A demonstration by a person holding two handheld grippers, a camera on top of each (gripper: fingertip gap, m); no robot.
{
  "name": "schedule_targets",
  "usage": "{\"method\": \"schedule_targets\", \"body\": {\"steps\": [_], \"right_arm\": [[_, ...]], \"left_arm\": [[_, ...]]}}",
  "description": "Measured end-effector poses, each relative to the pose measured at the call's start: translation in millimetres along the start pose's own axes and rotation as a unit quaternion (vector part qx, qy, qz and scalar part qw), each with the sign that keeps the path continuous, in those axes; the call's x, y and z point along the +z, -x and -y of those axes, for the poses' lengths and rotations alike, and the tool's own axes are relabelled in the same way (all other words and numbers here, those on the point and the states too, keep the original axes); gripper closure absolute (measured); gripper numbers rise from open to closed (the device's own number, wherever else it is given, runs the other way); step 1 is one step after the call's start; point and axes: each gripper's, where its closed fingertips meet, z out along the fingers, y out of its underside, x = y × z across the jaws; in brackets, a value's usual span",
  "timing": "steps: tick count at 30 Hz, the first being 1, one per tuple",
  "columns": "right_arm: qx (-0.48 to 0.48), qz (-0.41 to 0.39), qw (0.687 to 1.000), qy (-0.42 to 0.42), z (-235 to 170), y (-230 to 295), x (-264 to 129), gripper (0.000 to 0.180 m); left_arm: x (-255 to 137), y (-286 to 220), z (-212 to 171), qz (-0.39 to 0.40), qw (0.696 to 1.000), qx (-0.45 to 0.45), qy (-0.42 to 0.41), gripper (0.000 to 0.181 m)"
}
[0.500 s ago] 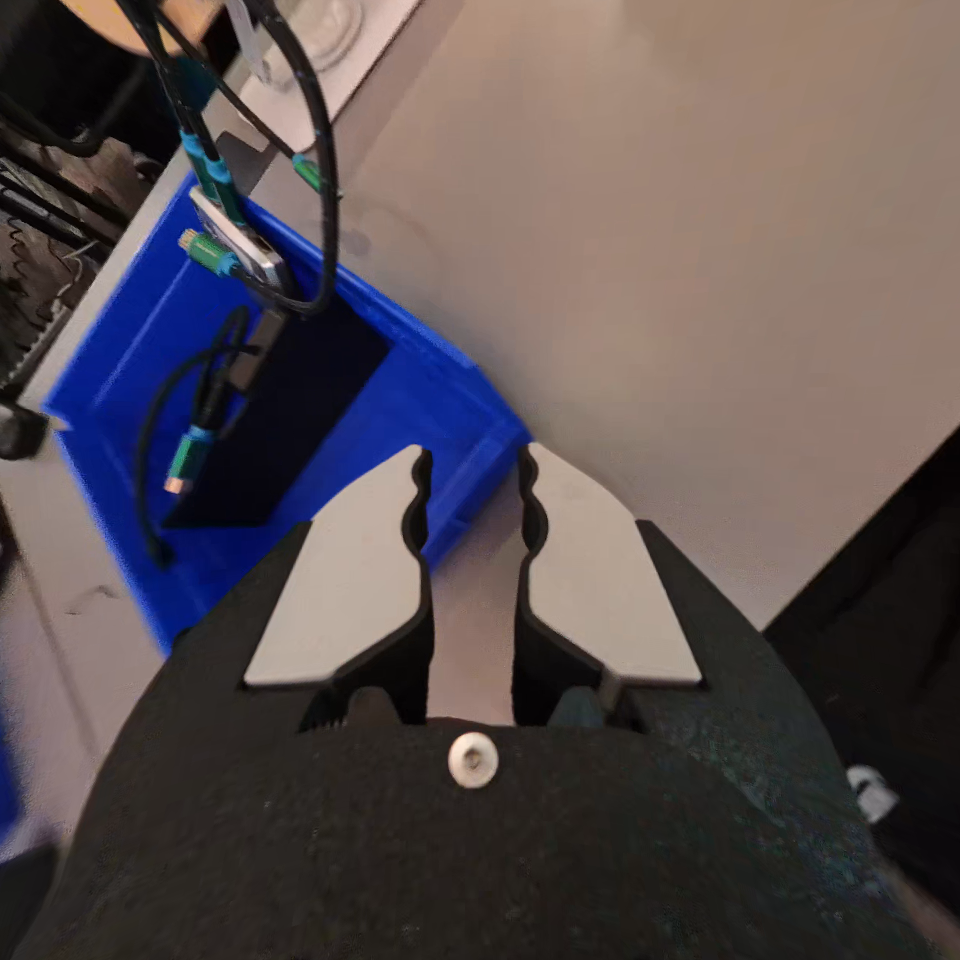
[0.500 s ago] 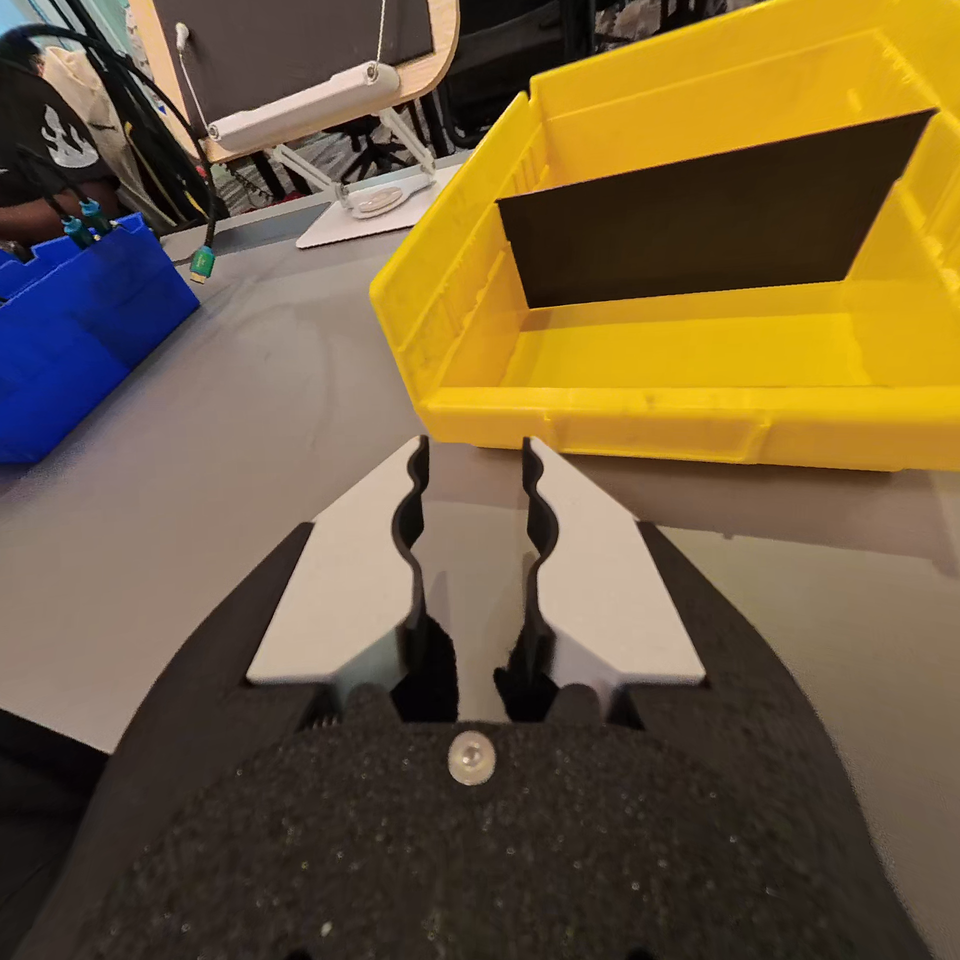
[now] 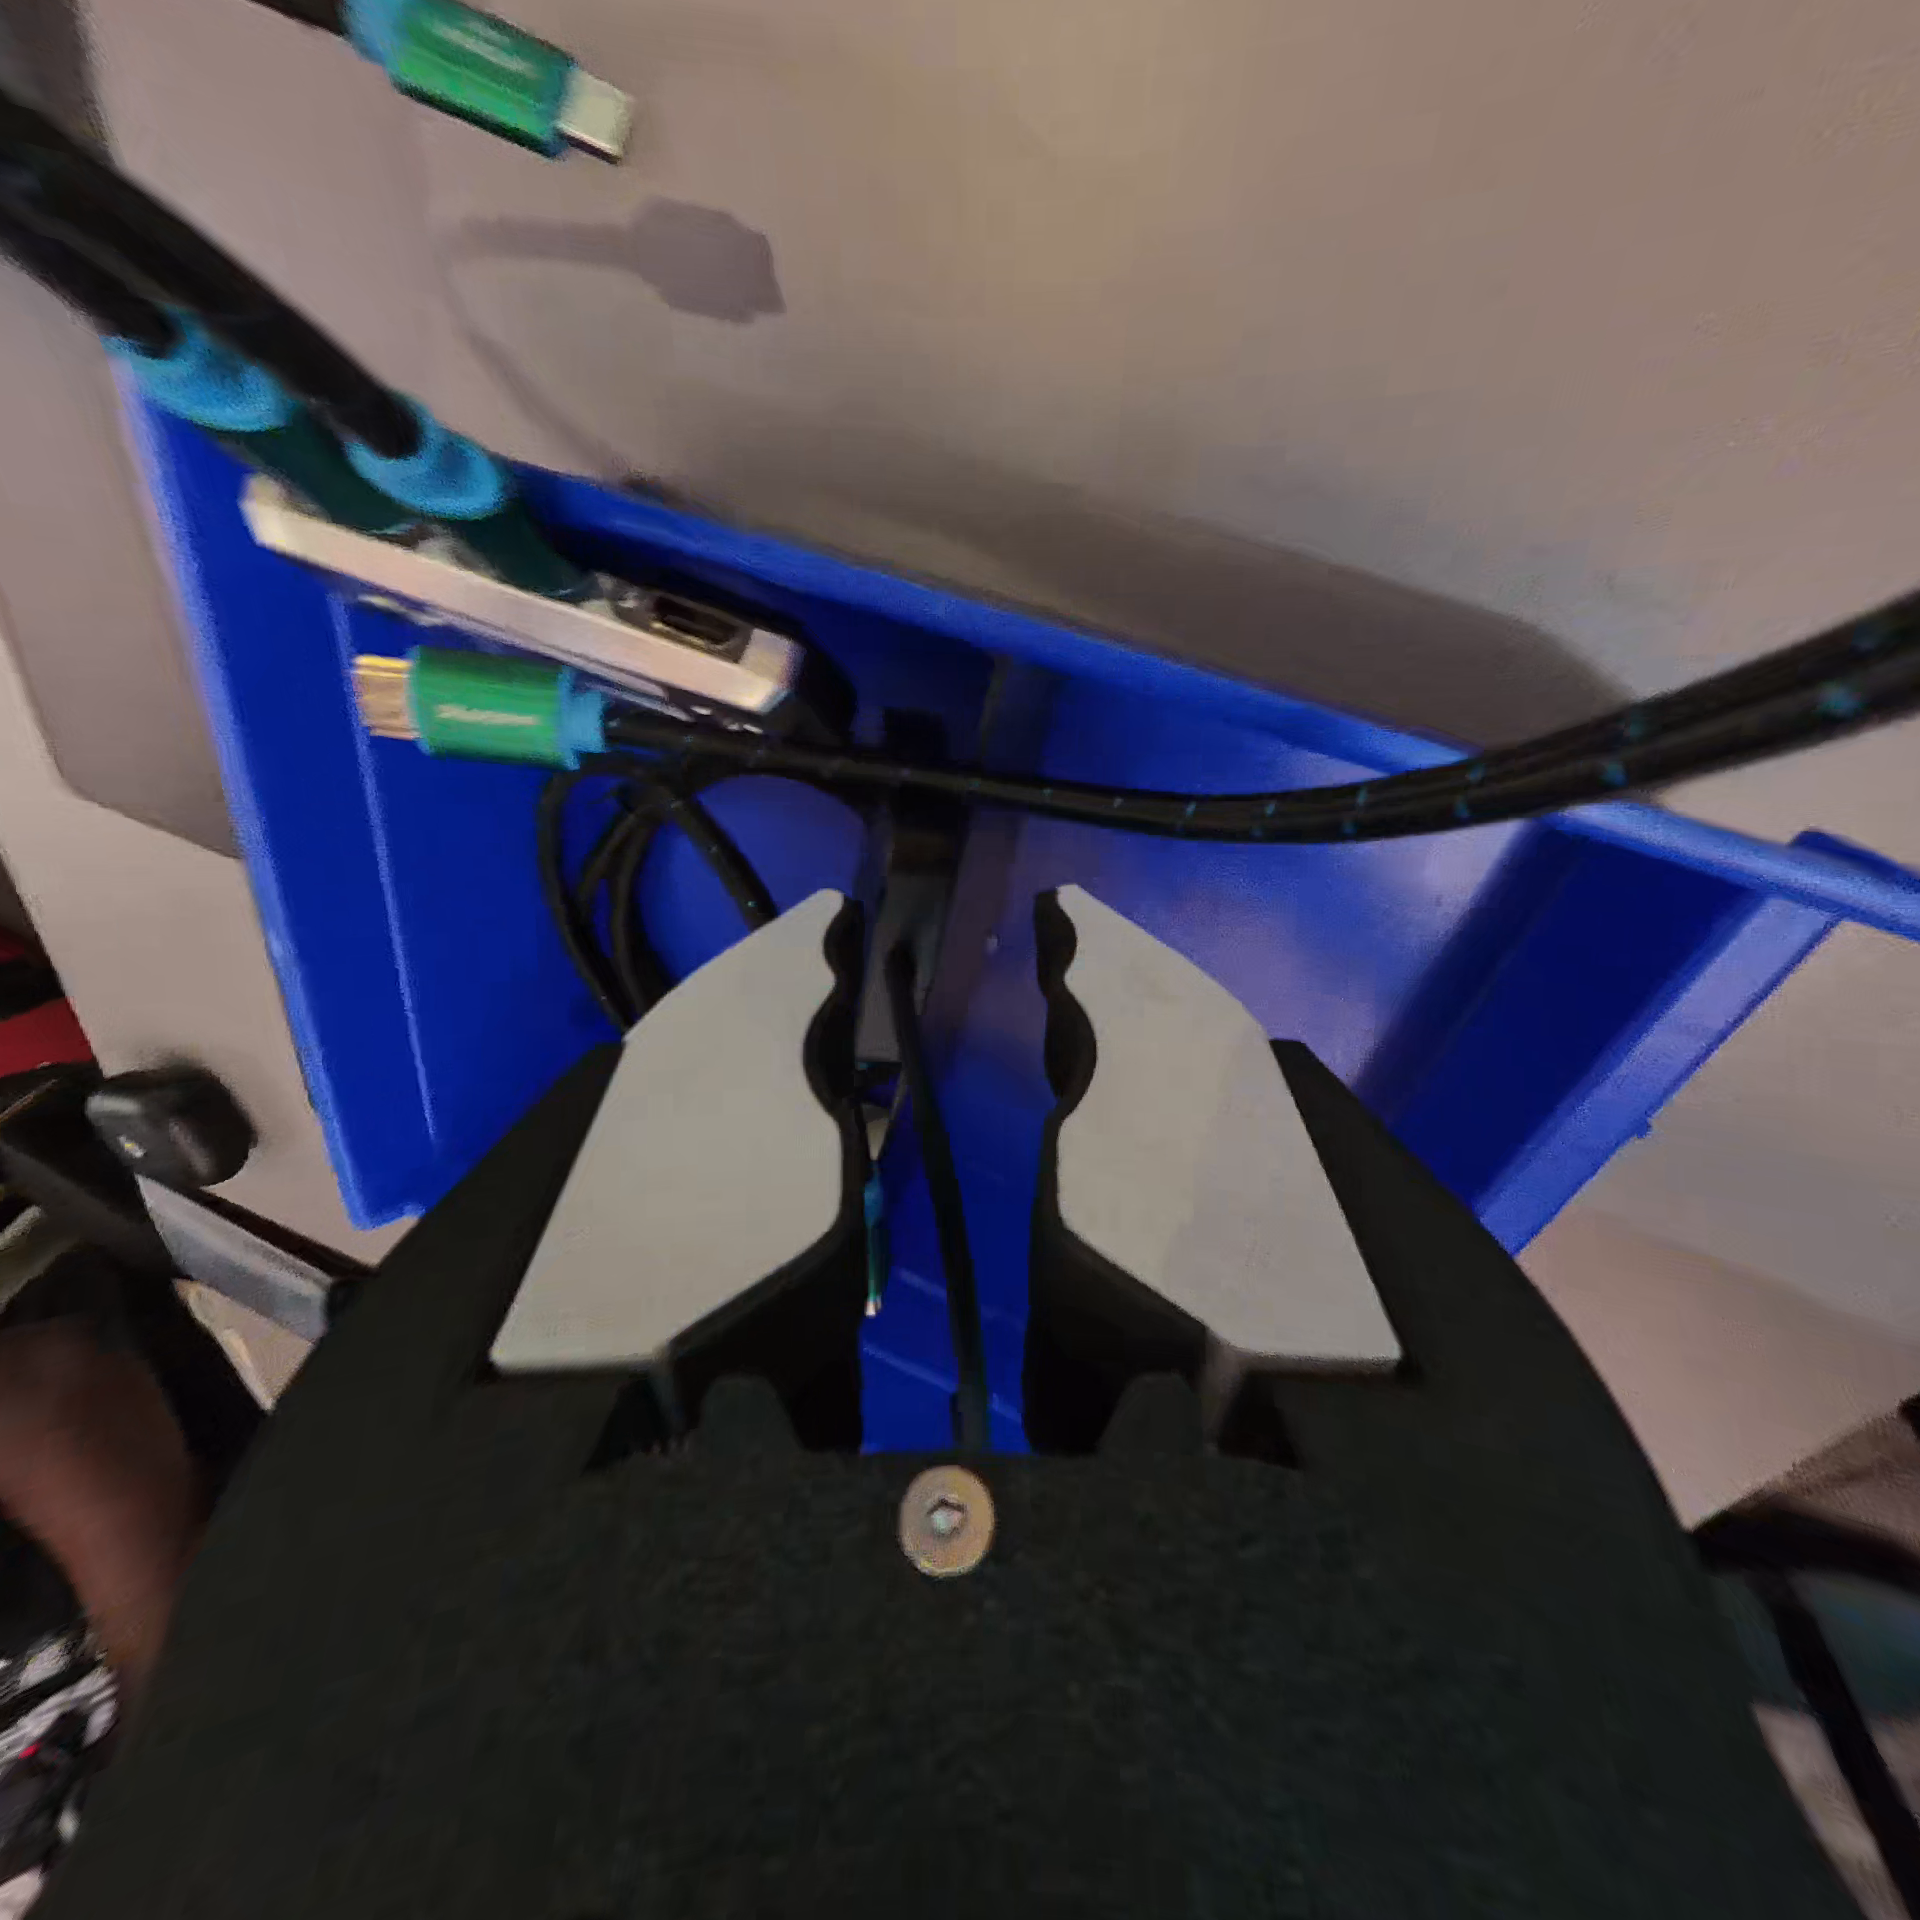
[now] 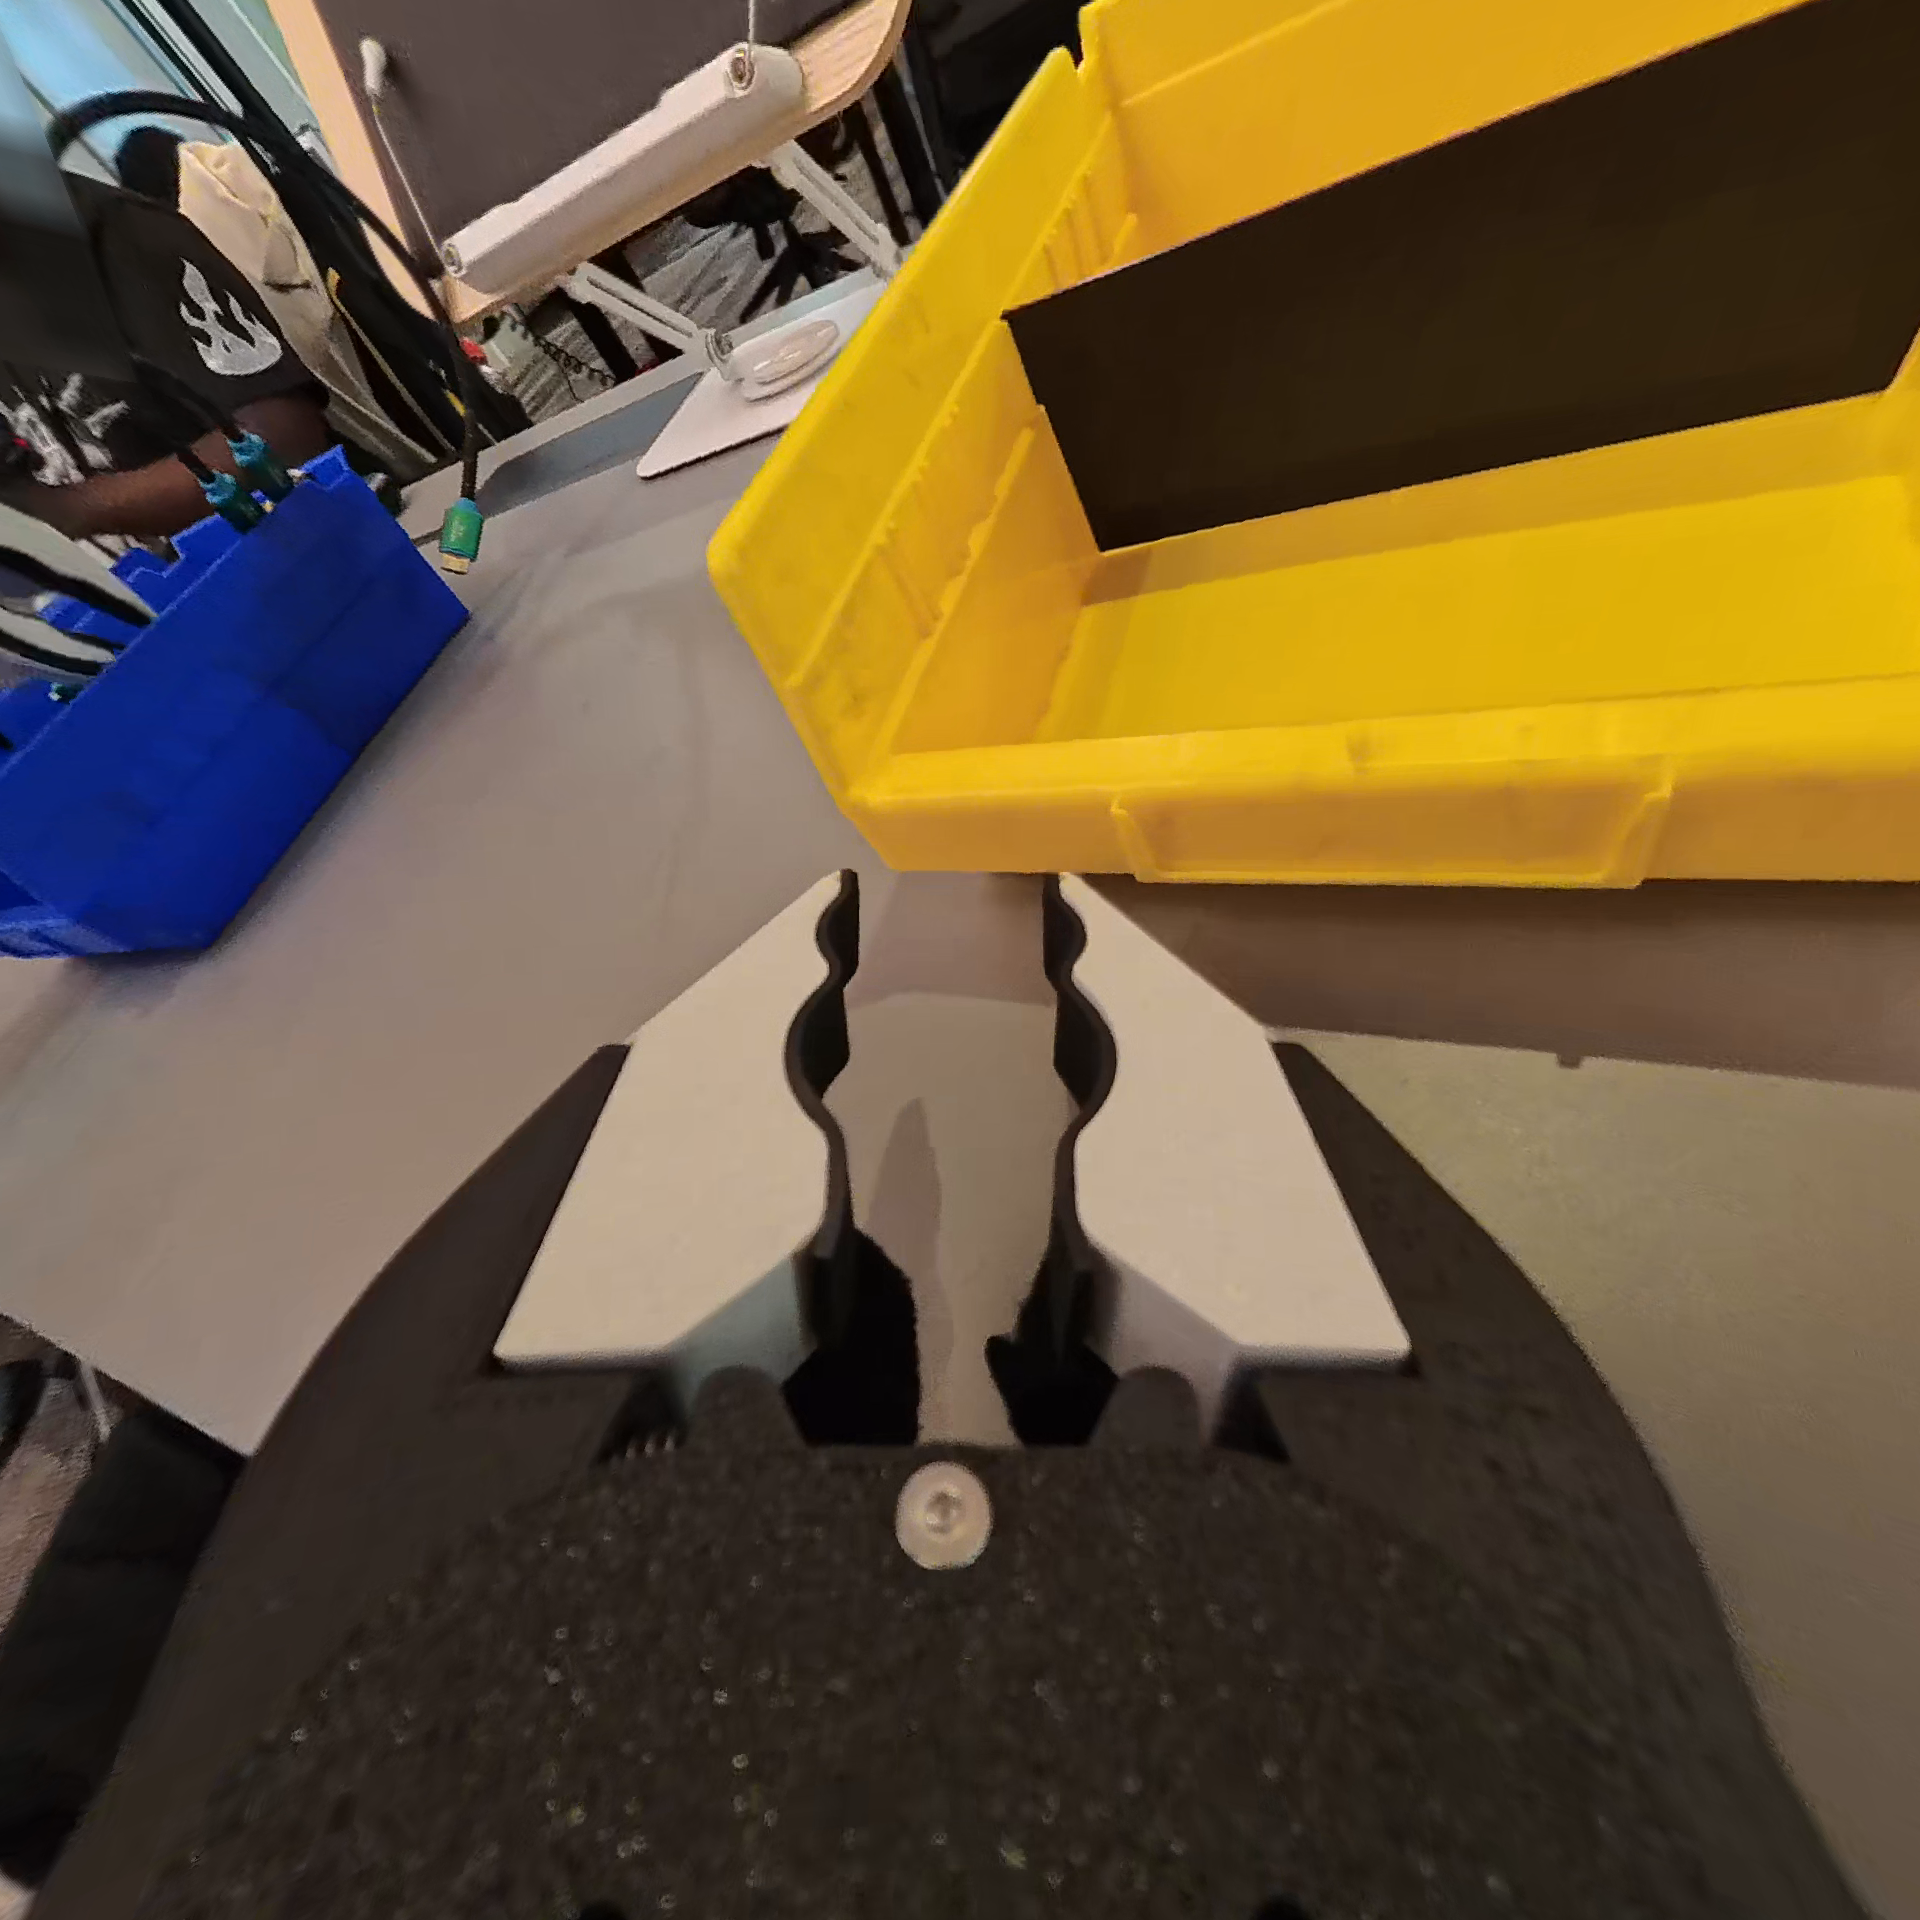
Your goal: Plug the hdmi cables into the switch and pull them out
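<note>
Grey table (image 4: 436, 935) holds two bins. The yellow bin (image 4: 1351, 821) sits just past the right claw (image 4: 948, 904), which is apart and holds nothing. The blue bin (image 3: 1299, 935) now fills the left view; half a second ago it was farther off, so the left claw (image 3: 940, 914) has come close over it, also apart and empty. Inside, at the far left, leans the silver switch (image 3: 520, 597) with two cables plugged in. A loose green plug (image 3: 488, 717) lies just under it, and another plug (image 3: 488, 73) hangs above the table. I think the left claw will grab a plug next.
</note>
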Motion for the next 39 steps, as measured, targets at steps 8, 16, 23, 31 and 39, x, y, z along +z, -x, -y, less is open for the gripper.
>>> {"method": "schedule_targets", "body": {"steps": [8,16,23,31,39], "right_arm": [[0.018,0.019,1.000,0.004,-2.0,2.2,0.5,0.145],[0.005,0.022,1.000,0.004,-1.9,6.4,0.7,0.145],[-0.025,0.030,0.999,0.004,-1.4,19.0,3.3,0.146],[-0.042,0.039,0.998,-0.005,1.8,32.3,2.8,0.147],[-0.172,0.082,0.975,-0.110,50.3,105.0,-8.1,0.143]], "left_arm": [[8.9,8.2,-15.7,-0.020,0.999,0.029,0.037,0.163],[-62.6,41.8,-31.6,0.040,0.996,-0.046,-0.062,0.167],[-153.8,68.8,-24.9,0.033,0.919,-0.219,-0.326,0.166],[-230.6,94.7,-20.4,-0.095,0.667,-0.420,-0.608,0.167],[-271.9,31.3,30.9,-0.203,0.531,-0.446,-0.692,0.167]]}}
